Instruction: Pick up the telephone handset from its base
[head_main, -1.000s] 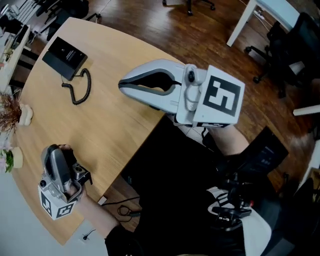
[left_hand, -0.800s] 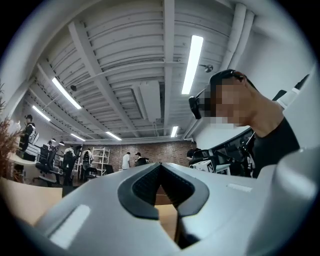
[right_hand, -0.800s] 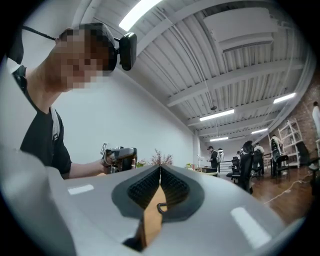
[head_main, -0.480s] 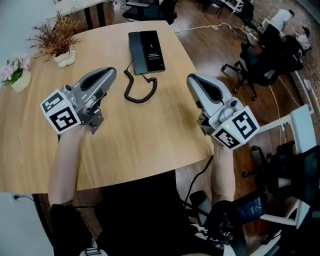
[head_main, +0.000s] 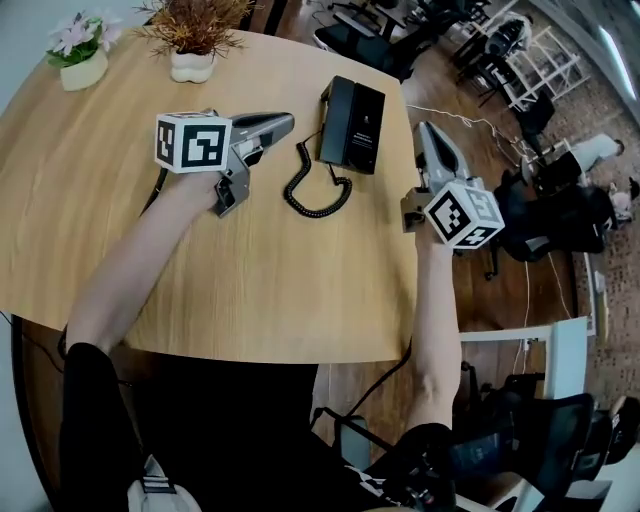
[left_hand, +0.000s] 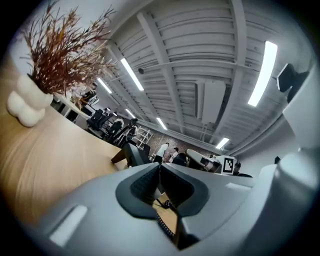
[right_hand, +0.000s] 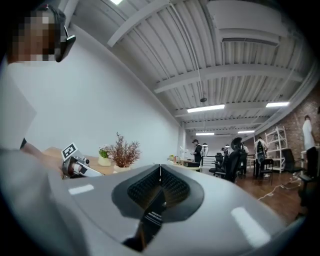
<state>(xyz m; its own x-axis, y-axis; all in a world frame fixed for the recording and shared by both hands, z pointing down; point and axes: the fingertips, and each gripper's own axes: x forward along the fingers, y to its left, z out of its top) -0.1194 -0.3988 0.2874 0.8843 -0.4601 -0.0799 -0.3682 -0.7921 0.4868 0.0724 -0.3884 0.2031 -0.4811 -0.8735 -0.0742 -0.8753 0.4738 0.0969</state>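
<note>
A black telephone (head_main: 358, 126) lies at the table's far side, its handset (head_main: 334, 118) resting along the base's left edge. The coiled cord (head_main: 316, 192) loops onto the wood in front of it. My left gripper (head_main: 288, 121) is shut and empty, its tip just left of the handset and pointing level at it. My right gripper (head_main: 424, 128) hangs off the table's right edge beside the phone, jaws together with nothing held. In the left gripper view the phone (left_hand: 131, 154) shows beyond the closed tips (left_hand: 160, 165). The right gripper view shows its own closed tips (right_hand: 160, 167).
A dried plant in a white pot (head_main: 195, 42) and a small flower pot (head_main: 80, 58) stand at the table's (head_main: 250, 280) far left. Office chairs (head_main: 555, 215) and a white rack stand on the floor to the right. People stand far off in the room.
Both grippers have travelled across the table toward the telephone and now flank it. The left one has sunk closer to the tabletop. The head view has swung round.
</note>
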